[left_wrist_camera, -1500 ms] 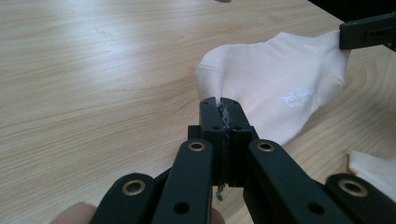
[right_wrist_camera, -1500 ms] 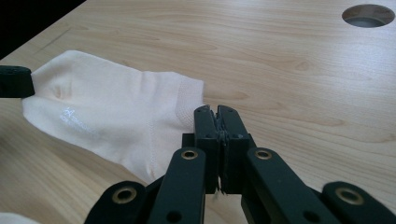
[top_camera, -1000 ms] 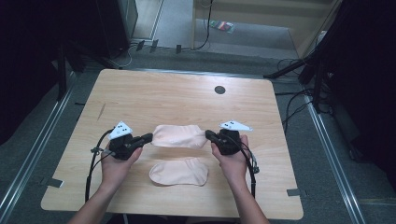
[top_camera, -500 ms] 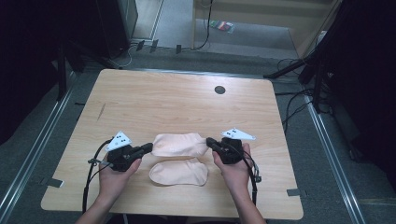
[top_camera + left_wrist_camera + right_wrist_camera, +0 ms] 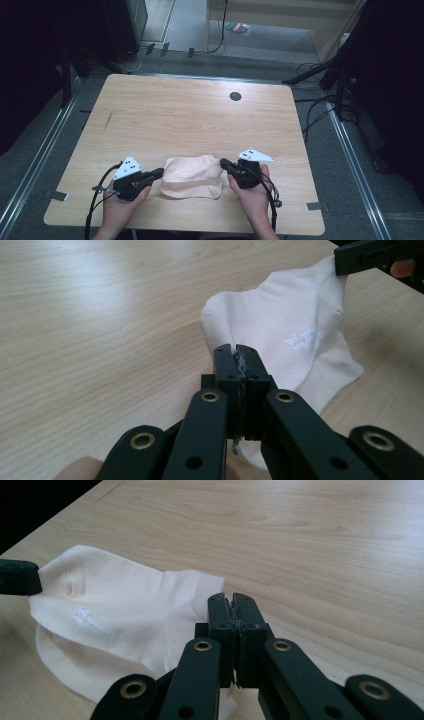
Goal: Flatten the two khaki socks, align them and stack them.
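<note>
A cream sock (image 5: 192,172) lies near the table's front edge on top of a second cream sock (image 5: 200,192), whose edge peeks out beneath. My left gripper (image 5: 159,173) is shut on the top sock's left end, and my right gripper (image 5: 223,163) is shut on its right end. In the left gripper view the shut jaws pinch the edge of the top sock (image 5: 280,325), and the lower sock (image 5: 332,377) shows under it. In the right gripper view the right gripper (image 5: 231,601) holds the cuff of the top sock (image 5: 125,605), above the lower sock (image 5: 65,665).
The wooden table (image 5: 190,115) has a small dark round hole (image 5: 235,96) at the back right. Black cables trail from both grippers over the front edge. Dark equipment and floor cables surround the table.
Both grippers have drawn the held sock toward the person and lowered it. It now covers the second sock, which lay separately in front of it before.
</note>
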Action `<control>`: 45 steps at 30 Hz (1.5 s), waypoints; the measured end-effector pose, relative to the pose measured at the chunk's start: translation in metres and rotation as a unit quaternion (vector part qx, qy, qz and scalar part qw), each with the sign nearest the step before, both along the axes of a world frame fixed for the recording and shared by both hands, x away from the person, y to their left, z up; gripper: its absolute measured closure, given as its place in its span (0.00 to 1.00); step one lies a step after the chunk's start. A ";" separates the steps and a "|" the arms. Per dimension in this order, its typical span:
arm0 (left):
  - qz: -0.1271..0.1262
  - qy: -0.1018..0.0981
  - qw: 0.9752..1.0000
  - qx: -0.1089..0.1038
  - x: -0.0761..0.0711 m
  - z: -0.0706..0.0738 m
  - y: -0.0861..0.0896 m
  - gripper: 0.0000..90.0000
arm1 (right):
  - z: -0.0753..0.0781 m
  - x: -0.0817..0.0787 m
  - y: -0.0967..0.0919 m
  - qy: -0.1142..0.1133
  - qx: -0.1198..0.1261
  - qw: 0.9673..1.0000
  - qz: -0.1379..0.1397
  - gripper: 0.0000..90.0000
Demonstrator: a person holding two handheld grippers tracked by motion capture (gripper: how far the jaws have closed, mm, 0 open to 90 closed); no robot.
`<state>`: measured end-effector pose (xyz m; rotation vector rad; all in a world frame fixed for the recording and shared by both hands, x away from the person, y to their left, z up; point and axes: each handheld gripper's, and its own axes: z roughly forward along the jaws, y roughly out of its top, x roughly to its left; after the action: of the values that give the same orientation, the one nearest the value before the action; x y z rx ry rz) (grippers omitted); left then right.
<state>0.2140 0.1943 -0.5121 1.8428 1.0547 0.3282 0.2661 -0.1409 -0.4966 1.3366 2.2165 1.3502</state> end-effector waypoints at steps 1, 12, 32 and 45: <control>0.000 0.001 1.000 -0.003 -0.002 0.000 0.000 1.00 | -0.001 -0.002 0.000 0.001 -0.001 1.000 0.002 0.99; -0.006 0.009 1.000 0.018 -0.019 -0.001 -0.006 1.00 | -0.006 -0.017 -0.002 0.014 -0.016 1.000 0.012 0.99; 0.003 0.062 0.996 0.061 -0.007 -0.034 -0.009 0.99 | -0.039 -0.017 0.008 0.042 -0.067 0.997 0.022 0.99; 0.011 0.043 0.995 0.094 -0.003 -0.036 -0.013 0.99 | -0.044 -0.018 0.011 0.034 -0.088 0.995 0.012 0.99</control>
<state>0.2109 0.1812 -0.5485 2.0284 1.1363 0.3756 0.2482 -0.1303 -0.5404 1.3159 2.3416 1.1029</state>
